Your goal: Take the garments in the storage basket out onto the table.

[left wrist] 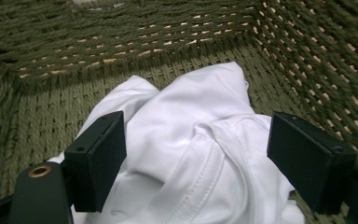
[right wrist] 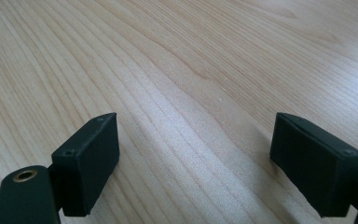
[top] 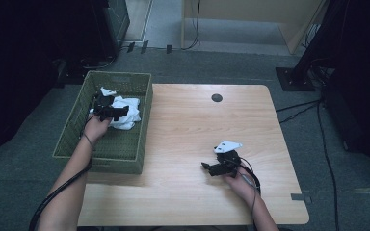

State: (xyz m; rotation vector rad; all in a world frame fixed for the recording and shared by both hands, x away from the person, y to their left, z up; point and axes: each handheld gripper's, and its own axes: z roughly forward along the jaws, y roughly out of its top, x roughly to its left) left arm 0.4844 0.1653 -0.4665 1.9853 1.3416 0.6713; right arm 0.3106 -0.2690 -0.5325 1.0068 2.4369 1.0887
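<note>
A crumpled white cloth (top: 126,111) lies inside the green woven basket (top: 77,139) at the table's left edge. My left gripper (top: 112,111) hangs just over it inside the basket, jaws open. In the left gripper view the white cloth (left wrist: 200,158) bulges up between the two spread jaws, and nothing is pinched. My right gripper (top: 211,168) hovers low over the bare wooden table (top: 188,125) near its front right, open. In the right gripper view only wood grain (right wrist: 191,107) lies between its jaws.
The basket's far wall (left wrist: 121,42) and right wall (left wrist: 317,51) stand close around the cloth. A small dark round hole (top: 217,97) sits near the table's far edge. Black stands and cables (top: 298,77) crowd the floor beyond the table's right side.
</note>
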